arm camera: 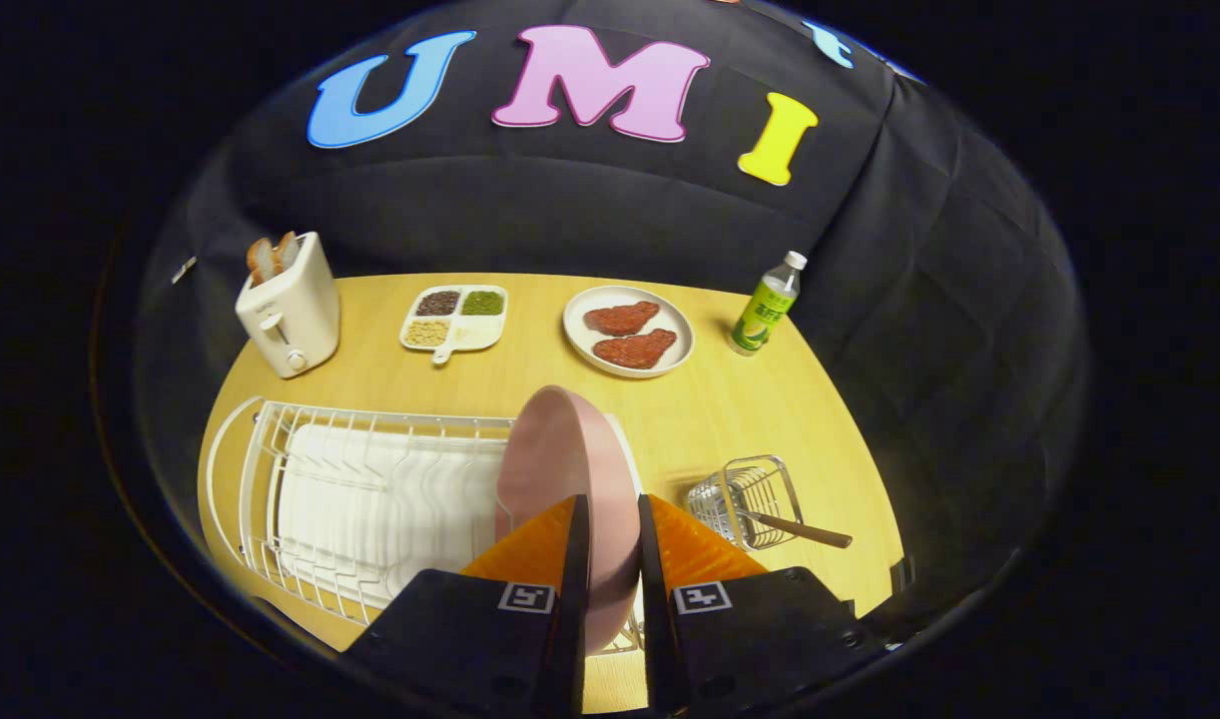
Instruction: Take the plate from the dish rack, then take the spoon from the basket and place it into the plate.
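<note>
Pink plate (568,469) stands on edge at the dish rack's (320,499) right end, your claw (610,544) clamped on its rim. The wire basket (745,499) just right holds the spoon (795,530), handle jutting rightward over the tabletop (770,409).

At the far side of the wooden table (690,419) stands a white toaster (289,308) with bread slices (271,256) in its slots. Beside it lies a divided tray (455,318) with grains, then a white dish (628,331) with two pieces of meat (631,334). A green bottle (767,306) stands upright near this dish.
</note>
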The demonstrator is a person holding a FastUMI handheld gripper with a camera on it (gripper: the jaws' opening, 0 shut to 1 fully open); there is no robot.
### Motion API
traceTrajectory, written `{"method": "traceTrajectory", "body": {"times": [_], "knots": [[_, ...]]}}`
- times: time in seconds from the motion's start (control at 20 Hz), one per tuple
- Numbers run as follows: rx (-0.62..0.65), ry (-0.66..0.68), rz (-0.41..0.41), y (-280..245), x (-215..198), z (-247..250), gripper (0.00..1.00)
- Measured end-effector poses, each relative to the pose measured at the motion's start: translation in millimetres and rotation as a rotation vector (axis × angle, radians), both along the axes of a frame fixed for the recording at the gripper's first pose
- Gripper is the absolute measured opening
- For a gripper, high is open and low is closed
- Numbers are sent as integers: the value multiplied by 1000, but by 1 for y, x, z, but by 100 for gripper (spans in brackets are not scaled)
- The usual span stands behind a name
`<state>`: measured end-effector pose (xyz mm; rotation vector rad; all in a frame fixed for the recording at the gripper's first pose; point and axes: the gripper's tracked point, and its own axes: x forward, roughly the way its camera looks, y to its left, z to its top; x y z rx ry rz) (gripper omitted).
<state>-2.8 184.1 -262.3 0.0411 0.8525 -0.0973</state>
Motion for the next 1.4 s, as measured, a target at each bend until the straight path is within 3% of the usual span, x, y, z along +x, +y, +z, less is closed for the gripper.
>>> {"method": "traceTrajectory", "body": {"times": [0.15, 0.55, 0.95, 1.4], "knots": [[-73, -9, -26, -3, -2, 5, 18], [-218, -100, 15, -10, 12, 52, 18], [-83, -179, 3, -44, -18, 102, 18], [146, -96, -10, -94, -134, 79, 18]]}}
